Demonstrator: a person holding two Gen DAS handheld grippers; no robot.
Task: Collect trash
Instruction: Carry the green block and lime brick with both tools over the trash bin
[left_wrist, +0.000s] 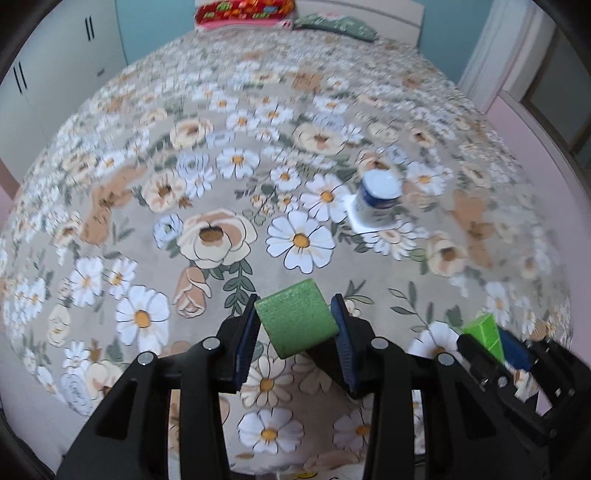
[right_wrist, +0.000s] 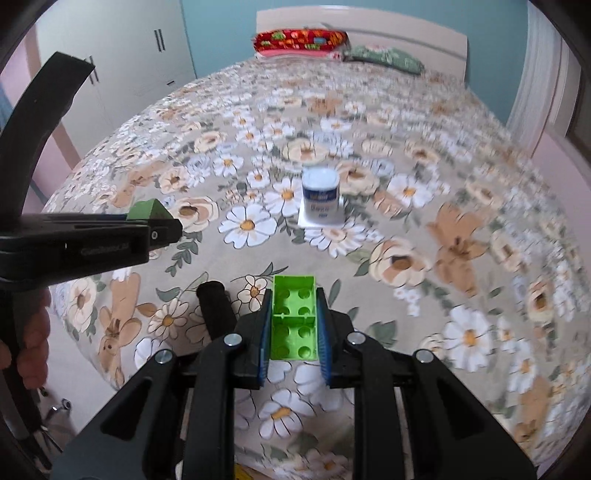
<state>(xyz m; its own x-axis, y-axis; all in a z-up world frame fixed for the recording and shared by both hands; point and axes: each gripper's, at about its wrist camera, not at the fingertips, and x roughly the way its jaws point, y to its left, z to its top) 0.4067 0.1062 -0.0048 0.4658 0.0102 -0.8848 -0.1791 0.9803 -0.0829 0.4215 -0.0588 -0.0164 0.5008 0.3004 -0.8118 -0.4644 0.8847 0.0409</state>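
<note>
My left gripper (left_wrist: 297, 314) is shut on a dark green foam block (left_wrist: 296, 320), held above the flowered bedspread (left_wrist: 184, 155). My right gripper (right_wrist: 294, 315) is shut on a bright green toy brick (right_wrist: 294, 319), its hollow studded underside facing the camera. The left wrist view shows the right gripper (left_wrist: 496, 341) with the brick (left_wrist: 484, 334) at the lower right. The right wrist view shows the left gripper (right_wrist: 162, 227) with the foam block (right_wrist: 146, 209) at the left. A white and blue plastic cup (left_wrist: 378, 201) (right_wrist: 322, 199) stands upside down on the bed ahead of both grippers.
A red patterned pillow (right_wrist: 299, 42) and a green pillow (right_wrist: 384, 57) lie by the headboard. White wardrobes (right_wrist: 122, 62) stand at the left. A hand (right_wrist: 31, 343) holds the left gripper's handle. A black handle end (right_wrist: 216, 310) pokes up left of the right gripper. The bed's near edge drops to the floor.
</note>
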